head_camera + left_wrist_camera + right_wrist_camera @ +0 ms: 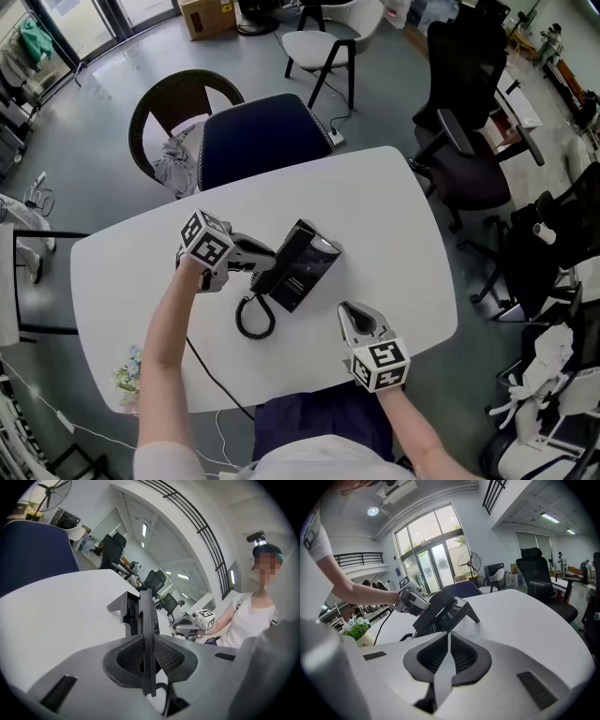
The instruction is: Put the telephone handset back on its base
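White tabletop (394,216) with rounded corners runs bare along its left side, save for 1 small bunch of flowers (127,370) at the near-left edge. Left of centre, the left gripper (262,260) has its 2 jaws clamped on the black handset (148,616), which lies tilted along the left side of the base (314,267); whether it is fully seated cannot be told. The coiled cord (253,319) loops just in front of them. A bare strip separates the base from the right gripper (349,311), which hovers near the table's near edge, jaws together and empty. Beyond it, open white surface reaches the right edge, with a black office chair (469,159) standing past it.
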Demonstrator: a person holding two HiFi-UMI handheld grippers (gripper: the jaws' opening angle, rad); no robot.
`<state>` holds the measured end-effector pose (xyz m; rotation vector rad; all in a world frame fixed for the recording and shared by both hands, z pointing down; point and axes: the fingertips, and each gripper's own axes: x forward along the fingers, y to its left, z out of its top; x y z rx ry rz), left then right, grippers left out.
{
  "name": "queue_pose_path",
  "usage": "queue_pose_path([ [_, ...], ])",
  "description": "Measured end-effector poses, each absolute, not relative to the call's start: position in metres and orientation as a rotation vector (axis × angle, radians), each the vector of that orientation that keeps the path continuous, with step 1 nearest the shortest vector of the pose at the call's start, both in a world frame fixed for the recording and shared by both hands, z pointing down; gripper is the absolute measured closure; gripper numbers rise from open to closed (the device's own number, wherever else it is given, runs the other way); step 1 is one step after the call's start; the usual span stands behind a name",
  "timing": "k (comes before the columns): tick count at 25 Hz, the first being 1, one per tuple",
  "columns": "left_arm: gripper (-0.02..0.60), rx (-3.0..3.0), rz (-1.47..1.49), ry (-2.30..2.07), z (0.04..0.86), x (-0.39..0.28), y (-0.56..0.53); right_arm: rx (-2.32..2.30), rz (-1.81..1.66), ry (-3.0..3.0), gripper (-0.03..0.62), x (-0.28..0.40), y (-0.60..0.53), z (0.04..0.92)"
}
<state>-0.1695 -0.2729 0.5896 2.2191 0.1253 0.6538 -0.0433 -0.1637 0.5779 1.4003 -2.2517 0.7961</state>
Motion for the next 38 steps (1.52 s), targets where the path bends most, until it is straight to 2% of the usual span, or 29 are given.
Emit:
queue_pose_path([
  [3,0.503,2.185,0.572,0.131,0.589,-0.166,-0.281,1.406,0.800,-2.241,0.551,-0.040,-0.165,0.580],
  [27,0.499,2.128,0.623,0.151,0.608,-0.164,-0.286,1.411,0.849,-2.213,0.551,-0.035,-0.174,0.594],
  [29,0.479,2.158,0.659,0.099,0.611,-0.165,-0.288,1.410,0.851,-2.211,0.551,-0.034,-0.175,0.596],
  [33,0.367,2.250,0.761,-0.084,0.616,-0.171,-0.297,1.403,0.850,-2.212,0.551,-0.035,-0.176,0.598],
  [38,0.360,2.284,0.689,-0.293,0.607,-0.176,-0.295,1.397,0.854,-2.226,0.551,-0.041,-0.178,0.596],
])
